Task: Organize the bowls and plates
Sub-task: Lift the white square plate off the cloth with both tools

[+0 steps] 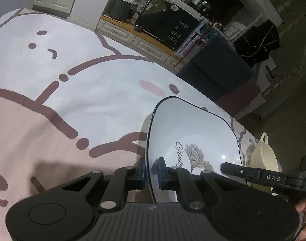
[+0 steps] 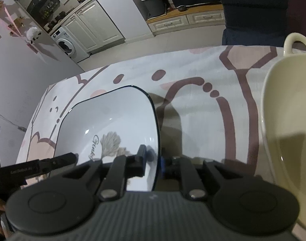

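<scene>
Both claws are clamped on the same white dish (image 1: 193, 136): the left claw (image 1: 151, 172) pinches its left rim, the right claw (image 2: 153, 160) its right rim, each with one finger inside and one outside the dark-edged wall, so the dish sits between them over the pink-and-white cartoon tablecloth (image 1: 72, 100). Whether the dish rests on the cloth or hangs just above it I cannot tell. Just to the right of the right claw stands a cream bowl (image 2: 283, 130) with a loop handle. My reading is that the step in hand is carrying or placing the dish; next both grips must travel together and level, then let go at the same time. Inside the dish, script beginning "Gink" runs beside a leaf print; across the room a black board (image 1: 173, 30) reads "HAVE A NICE DAY!"; the right claw's finger bears "DAS".
</scene>
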`<state>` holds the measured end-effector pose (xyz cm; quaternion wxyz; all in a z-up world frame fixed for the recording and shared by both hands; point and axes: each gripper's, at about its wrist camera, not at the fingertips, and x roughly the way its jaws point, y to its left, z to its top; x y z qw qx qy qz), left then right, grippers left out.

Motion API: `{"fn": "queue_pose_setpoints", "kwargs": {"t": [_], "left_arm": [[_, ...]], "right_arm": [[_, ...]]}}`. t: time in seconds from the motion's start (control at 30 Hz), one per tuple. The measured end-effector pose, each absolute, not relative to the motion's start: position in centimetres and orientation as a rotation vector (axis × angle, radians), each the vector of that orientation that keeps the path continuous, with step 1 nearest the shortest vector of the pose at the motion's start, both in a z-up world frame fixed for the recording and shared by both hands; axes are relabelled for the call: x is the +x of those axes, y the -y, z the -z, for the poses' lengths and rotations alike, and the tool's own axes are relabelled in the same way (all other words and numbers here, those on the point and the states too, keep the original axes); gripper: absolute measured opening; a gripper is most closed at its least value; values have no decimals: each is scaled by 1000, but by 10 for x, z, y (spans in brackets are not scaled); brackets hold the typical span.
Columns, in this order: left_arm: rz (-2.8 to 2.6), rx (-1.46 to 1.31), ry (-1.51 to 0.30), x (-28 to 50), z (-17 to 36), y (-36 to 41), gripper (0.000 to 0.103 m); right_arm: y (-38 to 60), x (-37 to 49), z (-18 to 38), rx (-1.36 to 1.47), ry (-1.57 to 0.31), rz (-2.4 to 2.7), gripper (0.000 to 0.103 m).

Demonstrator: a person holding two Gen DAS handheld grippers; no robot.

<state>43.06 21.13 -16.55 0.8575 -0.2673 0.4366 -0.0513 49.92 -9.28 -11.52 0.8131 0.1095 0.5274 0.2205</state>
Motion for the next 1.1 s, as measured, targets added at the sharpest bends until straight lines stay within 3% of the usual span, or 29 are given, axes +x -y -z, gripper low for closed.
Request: {"fn": "queue_pose_setpoints", "kwargs": {"t": [0.77, 1.1], "left_arm": [[96, -472, -906, 426, 150, -201, 14], [120, -520, -976, 434, 162, -205, 13]], "right_arm": [[69, 480, 92, 6, -1004, -471, 19], [81, 504, 113, 125, -1173, -474, 20]]}}
